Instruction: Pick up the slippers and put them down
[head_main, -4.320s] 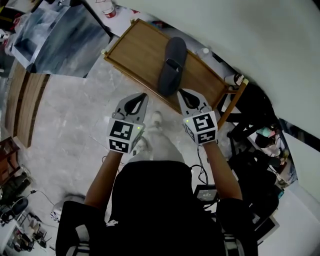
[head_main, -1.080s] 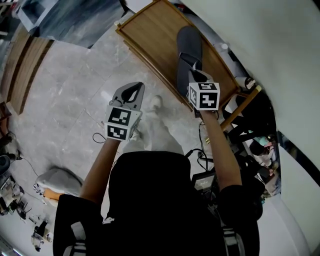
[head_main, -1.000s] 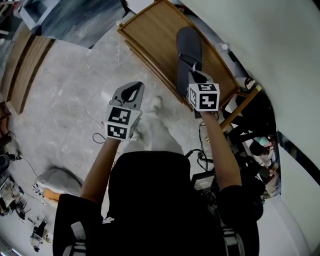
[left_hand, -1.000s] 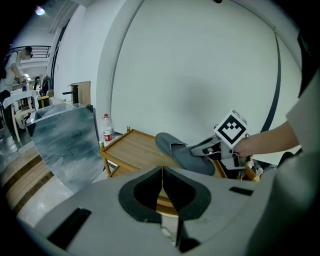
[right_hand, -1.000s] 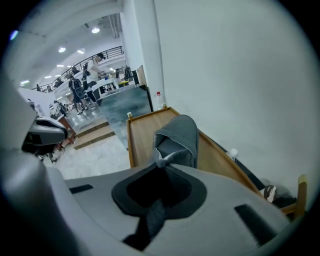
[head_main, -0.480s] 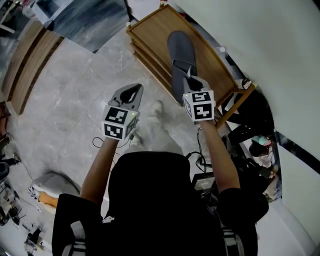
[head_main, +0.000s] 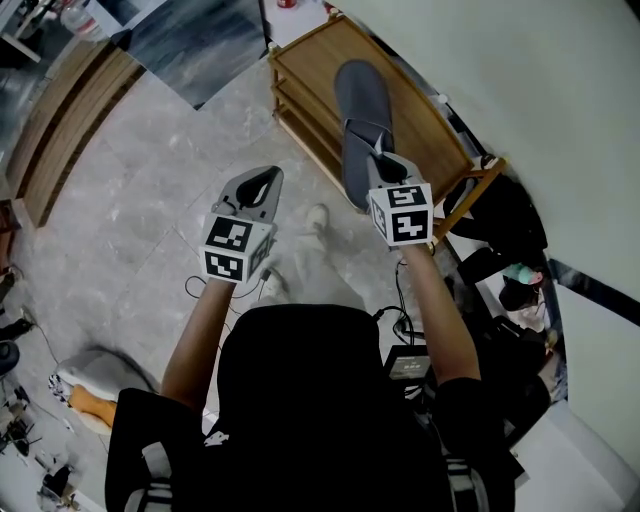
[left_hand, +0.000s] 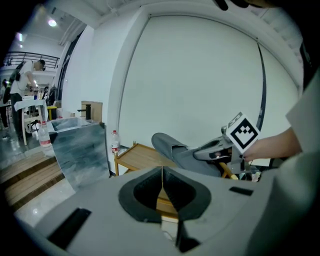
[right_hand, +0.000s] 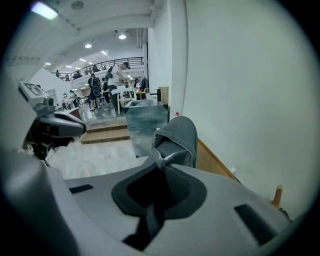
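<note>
The right gripper (head_main: 378, 155) (right_hand: 161, 162) is clenched on the slipper (head_main: 358, 100) (right_hand: 177, 140), its two dark ribbed pads pinching the edge of the upper band at the near end. The slipper is a single one, grey, soft and felt-like, long with a rounded toe. It stretches straight ahead of the claw, toe farthest out. In the left gripper view it (left_hand: 172, 150) shows sole-down and seems raised off the surface beneath.

Below the claw and the slipper stands one wooden rack (head_main: 305, 60) (right_hand: 215, 162), with a smooth light-brown rectangular top and a raised lip along its edges. The slipper's near end overhangs the rack's front edge, and bare top lies on both sides of it.

To the claw's right and beyond the rack rises a plain white wall (head_main: 520, 80), close behind the rack's far edge, so room that way is tight.

To the claw's left, well apart, the left gripper (head_main: 262, 180) (left_hand: 162, 172) hangs with its jaws pressed together on nothing. Under it spreads the grey marbled tile floor (head_main: 130, 190), wide and open. Farther left and ahead, a grey streaked flat panel (head_main: 195, 35) (left_hand: 82, 145) stands beside the rack's end.
</note>
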